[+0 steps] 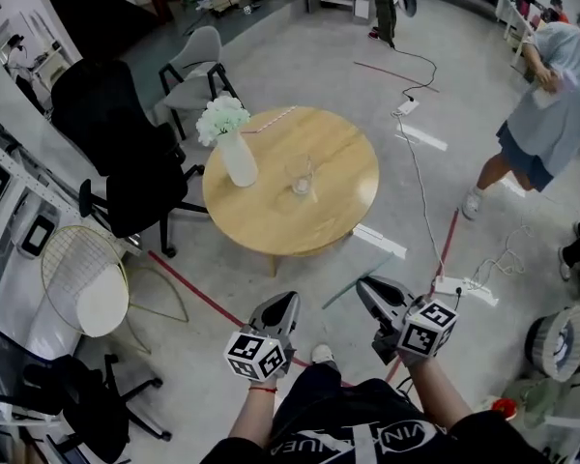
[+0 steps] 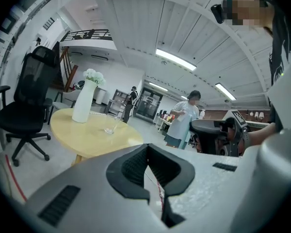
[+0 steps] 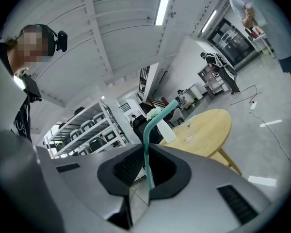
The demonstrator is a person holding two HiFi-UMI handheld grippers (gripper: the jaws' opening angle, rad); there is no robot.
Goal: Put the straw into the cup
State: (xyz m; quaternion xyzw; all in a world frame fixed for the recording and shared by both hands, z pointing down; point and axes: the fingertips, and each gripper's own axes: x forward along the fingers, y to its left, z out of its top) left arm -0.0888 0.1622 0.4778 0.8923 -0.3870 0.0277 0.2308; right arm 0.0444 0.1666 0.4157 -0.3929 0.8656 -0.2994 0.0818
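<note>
**A:** Grippers first: what has each one got?

**B:** The right gripper (image 3: 148, 152) has its jaws closed on a teal straw (image 3: 146, 135). The straw stands up from between the pads and bends over near its top. The left gripper (image 2: 148, 148) has its jaws pressed together with nothing between them.

**A:** Where are the two of them?

**B:** Both are low in front of the person, over the grey floor (image 1: 222, 356). They sit side by side with a gap between them, each marker cube facing up. They are well short of the table.

**A:** And the cup?

**B:** The cup (image 1: 301, 176) is clear and stands upright near the middle of the round wooden table (image 1: 271, 225). It is well apart from the straw. In the right gripper view it shows small on the tabletop, to the right of the straw's bent end.

**A:** What is around it?

**B:** A white vase (image 1: 238, 159) of white flowers stands near the cup, on its left in the head view. A thin red-and-white striped stick (image 1: 268, 120) lies at the table's far rim. A black office chair (image 1: 126, 167) stands beside the table on the left, and a grey chair (image 1: 198, 66) stands beyond that. A person (image 1: 546, 104) in a pale shirt and dark shorts stands well off to the right.
</note>
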